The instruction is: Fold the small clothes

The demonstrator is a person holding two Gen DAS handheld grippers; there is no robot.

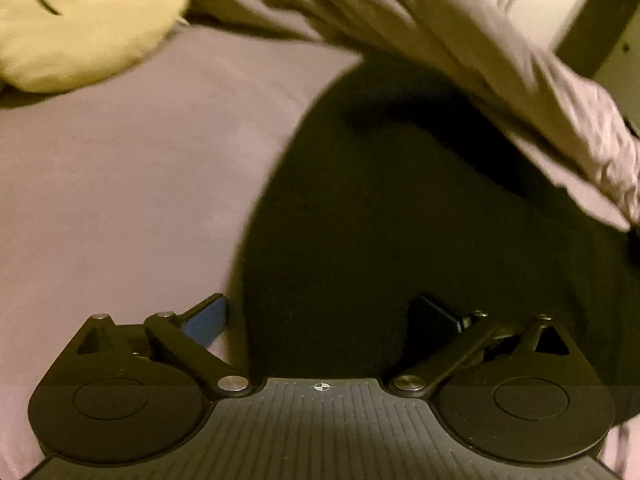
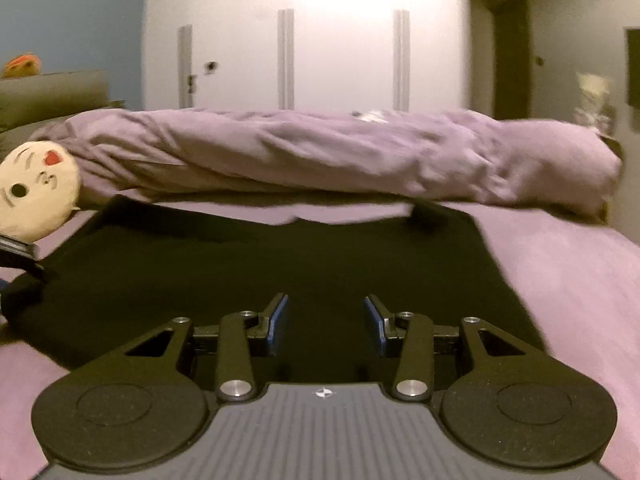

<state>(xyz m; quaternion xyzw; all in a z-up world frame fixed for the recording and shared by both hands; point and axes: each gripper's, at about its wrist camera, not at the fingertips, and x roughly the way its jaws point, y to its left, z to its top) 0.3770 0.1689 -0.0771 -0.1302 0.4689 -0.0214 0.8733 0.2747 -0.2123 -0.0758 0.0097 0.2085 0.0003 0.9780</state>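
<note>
A black garment [image 2: 256, 272] lay spread flat on the lilac bed sheet [image 2: 568, 280], its far edge close under the rolled purple duvet [image 2: 320, 152] that ran along the back of the bed, its left side reaching toward the yellow face cushion [image 2: 36, 188] near the bed's left edge. Judged from this layout, the step in hand was taking hold of the cloth's near and left edges for a first fold, none being visible yet. To do it well, each gripper would want to slide one finger under a single layer right at the hem, pinch close to a corner, and lift both sides together so the cloth carried over without dragging or bunching against the duvet. The right gripper [image 2: 326, 324] sat low and level over the near edge of the garment, pointing straight toward the duvet, its blue-padded fingers [image 2: 278, 322] parted at a moderate width with nothing between them. The left gripper [image 1: 320, 320] hovered at the garment's left edge, tilted so the view rolled, with its fingers spread wide: one blue pad [image 1: 210, 320] over bare sheet, the other finger over dark cloth, holding nothing. Whether either fingertip touched the fabric could not be told. A white wardrobe [image 2: 344, 56] stood behind the bed.
</note>
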